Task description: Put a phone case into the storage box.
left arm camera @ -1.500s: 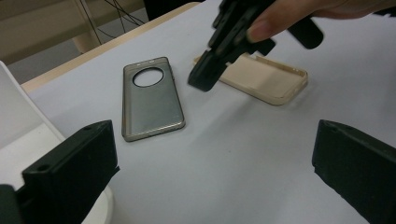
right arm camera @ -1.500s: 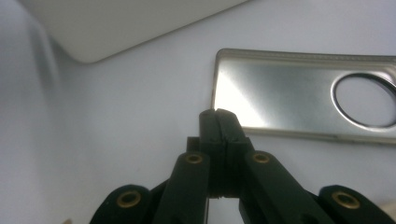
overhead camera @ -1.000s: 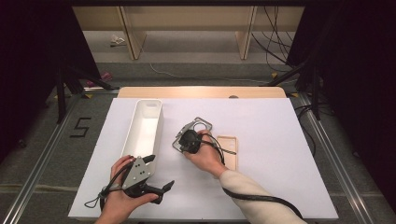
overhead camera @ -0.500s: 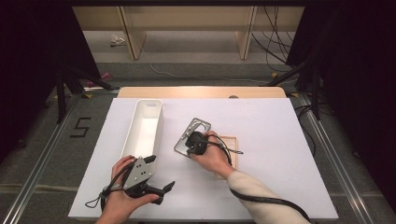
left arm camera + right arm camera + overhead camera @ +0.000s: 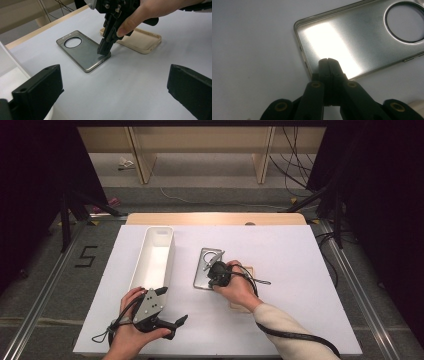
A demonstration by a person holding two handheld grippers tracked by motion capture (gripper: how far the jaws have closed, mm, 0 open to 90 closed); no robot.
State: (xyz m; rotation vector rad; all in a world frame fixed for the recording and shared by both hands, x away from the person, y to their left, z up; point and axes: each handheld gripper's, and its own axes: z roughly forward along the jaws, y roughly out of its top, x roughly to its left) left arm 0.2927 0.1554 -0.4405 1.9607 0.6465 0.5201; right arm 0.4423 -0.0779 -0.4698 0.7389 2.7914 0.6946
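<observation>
Right gripper (image 5: 103, 50) pulled toward bottom of high view, jaws pressed together on near corner of grey phone case (image 5: 207, 268), mid frame. Case slid along; likely dragging it. Left gripper (image 5: 165, 322) spread wide, resting, bottom left.

From my console: right gripper (image 5: 106, 48) tips cover the grey phone case (image 5: 82, 51) corner; contact I can't confirm.

White table (image 5: 310, 270) — grey phone case (image 5: 207, 270), beige case (image 5: 140, 41), white tray (image 5: 152, 260).
</observation>
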